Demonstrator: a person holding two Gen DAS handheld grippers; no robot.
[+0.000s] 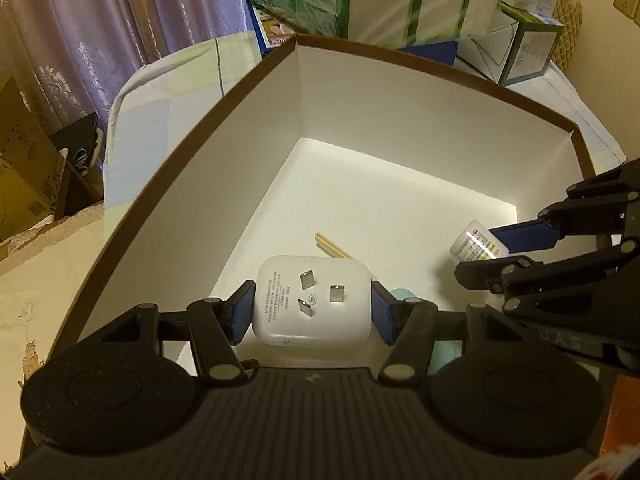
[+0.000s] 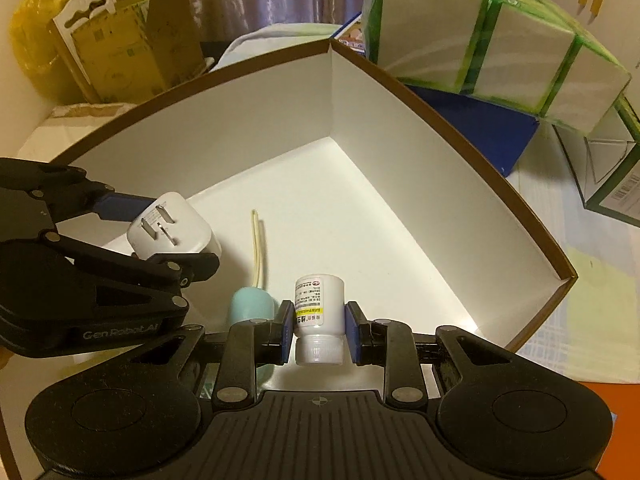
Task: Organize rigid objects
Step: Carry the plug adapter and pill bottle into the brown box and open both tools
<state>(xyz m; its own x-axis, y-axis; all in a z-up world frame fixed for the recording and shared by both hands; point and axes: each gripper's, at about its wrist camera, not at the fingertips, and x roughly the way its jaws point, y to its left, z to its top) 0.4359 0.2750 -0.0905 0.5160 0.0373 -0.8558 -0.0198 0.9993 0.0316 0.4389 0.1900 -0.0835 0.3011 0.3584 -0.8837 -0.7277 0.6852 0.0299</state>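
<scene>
My left gripper (image 1: 313,307) is shut on a white three-pin plug adapter (image 1: 312,300), its pins facing the camera, held over the inside of a white box with a brown rim (image 1: 256,76). In the right wrist view the same adapter (image 2: 172,228) hangs at the left. My right gripper (image 2: 319,328) is shut on a small white pill bottle (image 2: 319,312), cap toward the camera; the bottle (image 1: 478,245) also shows at the right of the left wrist view. Both grippers point down into the box (image 2: 400,76).
On the box floor lie a pale yellow stick (image 2: 258,248) and a light blue rounded object (image 2: 250,304). Behind the box stand green-and-white packs (image 2: 492,40), a blue carton (image 2: 472,128) and a printed carton (image 1: 520,48). Cardboard boxes (image 2: 132,40) and curtains stand at the left.
</scene>
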